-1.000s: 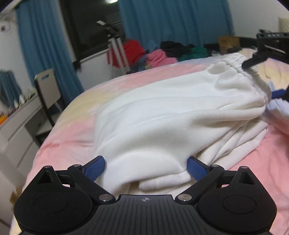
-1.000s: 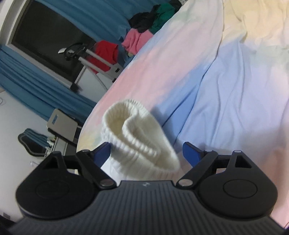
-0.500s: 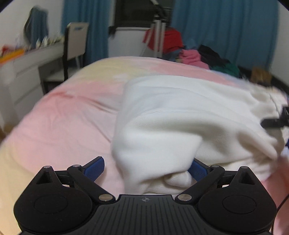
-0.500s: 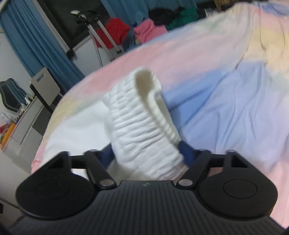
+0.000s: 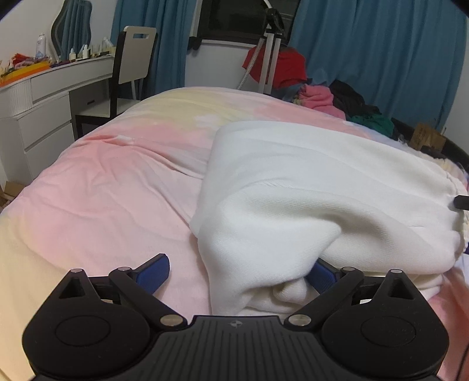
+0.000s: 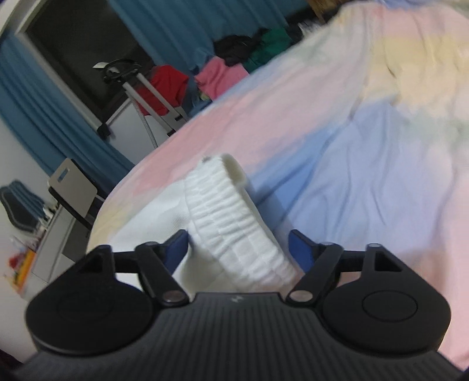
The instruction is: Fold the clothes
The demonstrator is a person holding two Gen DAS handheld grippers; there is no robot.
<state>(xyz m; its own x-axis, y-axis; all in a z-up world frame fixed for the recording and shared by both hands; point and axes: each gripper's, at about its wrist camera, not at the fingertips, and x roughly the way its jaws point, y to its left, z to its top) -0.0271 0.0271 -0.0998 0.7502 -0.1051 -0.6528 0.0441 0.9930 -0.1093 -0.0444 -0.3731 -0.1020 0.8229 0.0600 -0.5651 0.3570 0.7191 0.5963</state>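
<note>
A white garment (image 5: 307, 205) lies bunched on the pastel bed (image 5: 111, 187). The left gripper (image 5: 237, 271) has its fingers spread wide, cloth bulging between them. The right gripper (image 6: 237, 249) is opening, its fingers straddling the ribbed waistband (image 6: 234, 231) without squeezing it.

A bed (image 5: 111, 199) under my cameras wears a pastel cover of pink, yellow and blue. Beyond it, blue curtains (image 5: 381, 52) frame a dark window (image 5: 234, 17). A white desk (image 5: 44, 96) cluttered on top stands left with a chair (image 5: 133, 55) just beside it; a metal stand (image 5: 271, 49) rises near heaped red, pink, black and green clothes (image 5: 319, 96)
</note>
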